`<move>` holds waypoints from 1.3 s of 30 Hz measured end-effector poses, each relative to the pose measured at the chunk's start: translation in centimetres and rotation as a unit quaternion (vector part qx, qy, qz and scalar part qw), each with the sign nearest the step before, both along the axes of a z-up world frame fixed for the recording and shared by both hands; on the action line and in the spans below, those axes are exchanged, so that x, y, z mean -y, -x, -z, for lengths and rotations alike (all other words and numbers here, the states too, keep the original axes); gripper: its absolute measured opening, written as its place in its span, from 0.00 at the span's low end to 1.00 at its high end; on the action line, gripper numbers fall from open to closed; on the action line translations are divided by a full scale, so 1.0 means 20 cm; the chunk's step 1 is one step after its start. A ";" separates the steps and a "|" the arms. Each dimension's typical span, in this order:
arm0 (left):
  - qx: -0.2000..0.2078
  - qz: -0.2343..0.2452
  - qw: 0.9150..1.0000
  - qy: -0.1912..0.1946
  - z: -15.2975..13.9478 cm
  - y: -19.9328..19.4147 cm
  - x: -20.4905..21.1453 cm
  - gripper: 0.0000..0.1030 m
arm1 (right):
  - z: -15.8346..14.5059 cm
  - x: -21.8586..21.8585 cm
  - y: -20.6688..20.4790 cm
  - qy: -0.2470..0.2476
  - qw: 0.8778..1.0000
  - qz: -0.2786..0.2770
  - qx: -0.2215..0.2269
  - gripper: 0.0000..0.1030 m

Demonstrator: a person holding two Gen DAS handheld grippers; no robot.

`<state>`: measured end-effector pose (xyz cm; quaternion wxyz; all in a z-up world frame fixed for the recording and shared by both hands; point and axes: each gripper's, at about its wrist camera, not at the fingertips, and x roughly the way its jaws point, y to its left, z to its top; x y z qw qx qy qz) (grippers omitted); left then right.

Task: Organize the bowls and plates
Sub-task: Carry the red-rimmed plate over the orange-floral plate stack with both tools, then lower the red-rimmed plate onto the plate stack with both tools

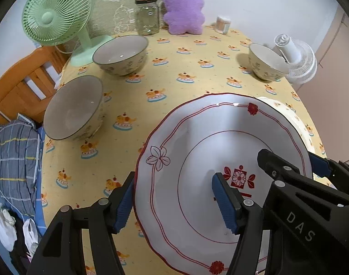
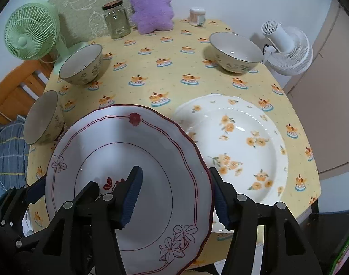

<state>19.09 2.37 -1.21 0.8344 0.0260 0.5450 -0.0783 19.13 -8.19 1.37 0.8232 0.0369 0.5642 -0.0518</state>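
Evidently both grippers, left [image 1: 174,204] and right [image 2: 176,197], straddle opposite rims of the red-trimmed plate [image 2: 128,160], jaws wide, sharing its weight above the tabletop [image 2: 174,80], probably for stacking onto the floral plate [image 2: 243,142].

A white plate w/ red rim lines [image 2: 133,160] is up off the table, tilted, its right edge over the flowery plate. That plate, white w/ orange flowers [image 2: 243,142], lies flat on the table, front right. 3 gray-rimmed bowls stand upright: one near left [image 1: 74,107], one back left [image 1: 120,53], one back right [image 2: 235,51], well apart.
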 end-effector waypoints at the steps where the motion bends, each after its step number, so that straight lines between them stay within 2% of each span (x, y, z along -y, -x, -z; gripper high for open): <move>1: 0.001 0.001 1.000 -0.001 0.00 0.00 0.02 0.64 | 0.00 0.02 0.01 -0.001 1.000 0.001 0.002 0.61; 11: -0.010 -0.005 1.000 -0.003 0.02 0.00 0.33 0.64 | 0.02 0.33 0.00 -0.002 1.000 -0.006 -0.008 0.61; 23: -0.036 -0.023 0.999 0.005 0.13 -0.04 0.69 0.64 | 0.10 0.71 -0.05 0.007 0.999 -0.025 -0.032 0.61; 30: -0.046 -0.036 0.998 0.004 0.19 -0.07 0.81 0.64 | 0.16 0.84 -0.08 0.006 0.999 -0.030 -0.044 0.61; 39: -0.052 -0.049 0.997 -0.007 0.24 -0.12 0.83 0.66 | 0.20 0.85 -0.12 -0.001 0.998 -0.036 -0.046 0.61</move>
